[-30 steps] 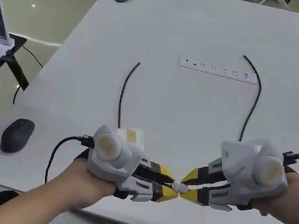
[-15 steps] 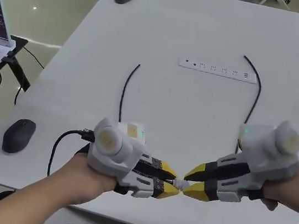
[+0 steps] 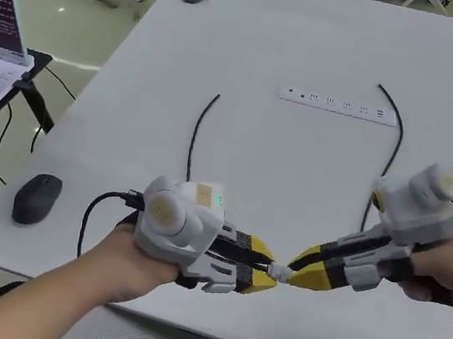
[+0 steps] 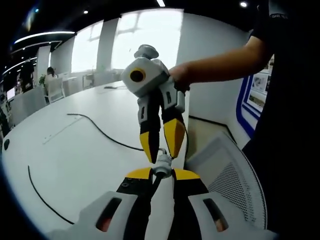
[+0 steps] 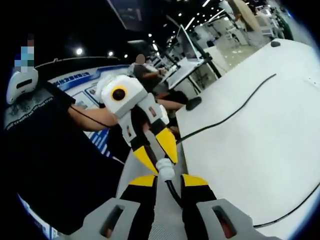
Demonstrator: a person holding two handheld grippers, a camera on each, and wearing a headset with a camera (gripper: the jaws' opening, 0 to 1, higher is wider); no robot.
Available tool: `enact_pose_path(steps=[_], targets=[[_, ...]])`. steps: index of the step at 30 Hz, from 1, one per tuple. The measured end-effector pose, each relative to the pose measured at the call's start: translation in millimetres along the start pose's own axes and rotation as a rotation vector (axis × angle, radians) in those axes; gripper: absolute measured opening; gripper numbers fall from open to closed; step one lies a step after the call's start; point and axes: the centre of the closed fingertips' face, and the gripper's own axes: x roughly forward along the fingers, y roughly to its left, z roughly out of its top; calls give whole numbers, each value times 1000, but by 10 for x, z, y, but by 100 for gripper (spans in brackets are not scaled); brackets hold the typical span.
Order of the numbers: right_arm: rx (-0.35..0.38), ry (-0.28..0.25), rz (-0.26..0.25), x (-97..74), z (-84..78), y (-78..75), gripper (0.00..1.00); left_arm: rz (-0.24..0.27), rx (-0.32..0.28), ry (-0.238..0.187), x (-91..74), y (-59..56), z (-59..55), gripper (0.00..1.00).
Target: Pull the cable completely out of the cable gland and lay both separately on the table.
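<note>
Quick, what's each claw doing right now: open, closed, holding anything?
Left claw: closed on the cable gland.
Right claw: closed, apparently on the cable right beside the gland.

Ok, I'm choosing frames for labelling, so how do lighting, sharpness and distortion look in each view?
Head view: even light, soft shadows, sharp table, though the cable gland is tiny. Left gripper view: fisheye bends the table edge; windows behind the right gripper are blown out. Right gripper view: fisheye too, dark background with glaring light spots, gland sharp.
</note>
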Motion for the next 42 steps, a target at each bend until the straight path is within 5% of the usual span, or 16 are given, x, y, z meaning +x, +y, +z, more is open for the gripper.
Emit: enact_pose_path(steps=[8,24,29,37,42], targets=[[47,29,84,74,-121,143,10,-21,25,20,15,-88,6,15],[90,-36,107,7,-83,161,8,-21,4,17,27,-105,32,15],[-45,-59,55,23,-52,148,8,-7,-16,21,8,-83,12,15],[-181,-24,-14,46,-94,184,7,-19,-54,25,1,-114,-12,15],[-306,-16,-104,53,-96,136,7,-21,-89,18,-1,-113,-36,15]])
